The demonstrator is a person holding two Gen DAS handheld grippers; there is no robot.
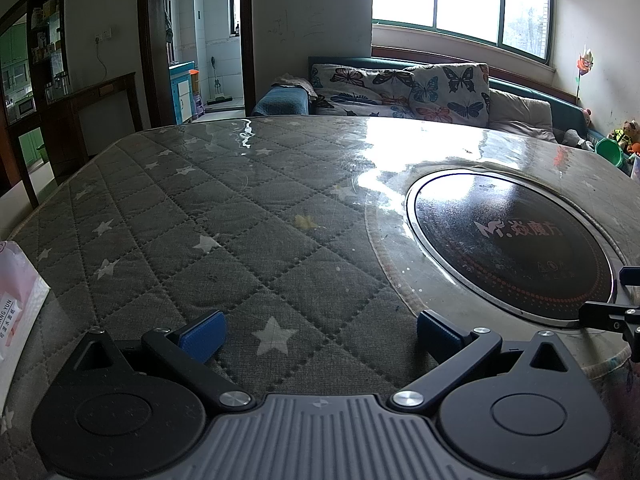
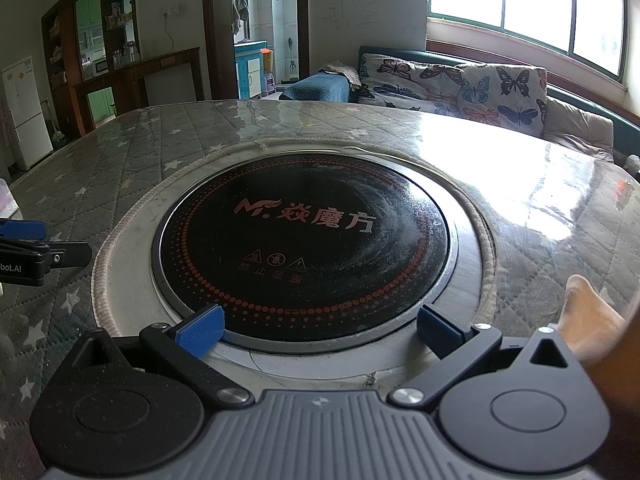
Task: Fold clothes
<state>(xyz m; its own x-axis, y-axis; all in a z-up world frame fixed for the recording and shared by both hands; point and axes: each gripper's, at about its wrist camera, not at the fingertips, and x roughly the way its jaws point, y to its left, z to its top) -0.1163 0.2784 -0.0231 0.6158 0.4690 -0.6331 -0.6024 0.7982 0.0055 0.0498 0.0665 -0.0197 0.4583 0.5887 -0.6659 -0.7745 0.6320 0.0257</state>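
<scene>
No garment shows in either view. My left gripper (image 1: pixel 318 334) hovers open over the grey quilted star-pattern table cover (image 1: pixel 180 216), its blue pads wide apart with nothing between them. My right gripper (image 2: pixel 320 330) is open too, held above the near rim of the round black cooktop (image 2: pixel 304 240) set into the table. The right gripper's black fingers (image 1: pixel 612 312) poke in at the right edge of the left wrist view. The left gripper (image 2: pixel 28 248) shows at the left edge of the right wrist view. A clear glossy sheet covers the table.
A pink-and-white packet (image 1: pixel 16 312) lies at the table's left edge. An orange-tan object (image 2: pixel 592 320), blurred, sits at the right beside my right gripper. Beyond the table stand a sofa with butterfly cushions (image 1: pixel 420 88), a dark wooden cabinet (image 1: pixel 80 112) and a white fridge (image 2: pixel 24 112).
</scene>
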